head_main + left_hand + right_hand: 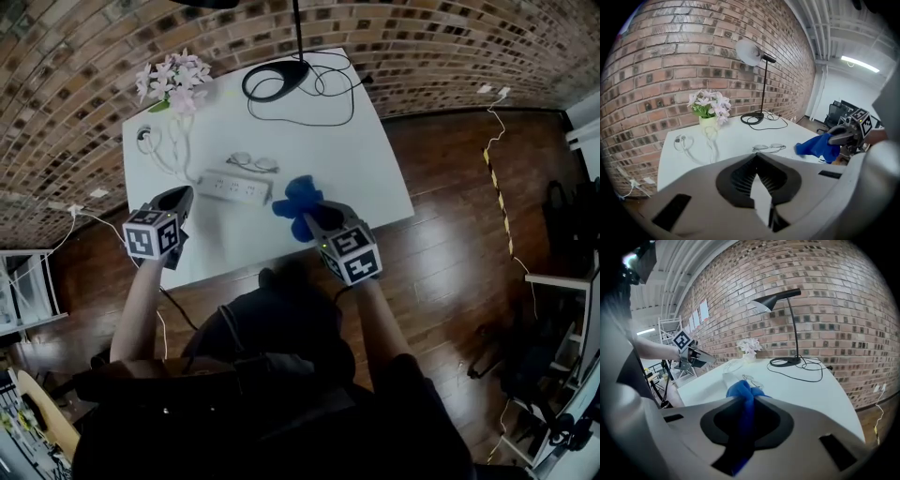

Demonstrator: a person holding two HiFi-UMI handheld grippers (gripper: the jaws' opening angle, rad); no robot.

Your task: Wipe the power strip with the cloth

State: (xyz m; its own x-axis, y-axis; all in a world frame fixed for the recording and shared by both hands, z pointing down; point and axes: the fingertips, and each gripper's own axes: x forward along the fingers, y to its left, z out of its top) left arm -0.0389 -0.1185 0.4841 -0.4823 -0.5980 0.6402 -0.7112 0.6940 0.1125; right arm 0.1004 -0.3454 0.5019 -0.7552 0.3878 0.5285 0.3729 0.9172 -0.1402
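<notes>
Cloth (298, 199) is pinched in the right gripper (311, 220), hovering at 3 o'clock of the power strip (232, 187) on the table (375, 159). Left gripper (180, 199) sits at 9 o'clock, jaws pressed together on nothing. Looks like the approach stage. Next up, lower the cloth onto the strip.

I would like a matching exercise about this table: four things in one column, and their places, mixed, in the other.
1 cloth
2 power strip
3 lamp
4 flowers

a far left corner of the table
b beside the glasses
c held by the right gripper
d far right part of the table

Pairs: 1-c, 2-b, 3-d, 4-a
</notes>
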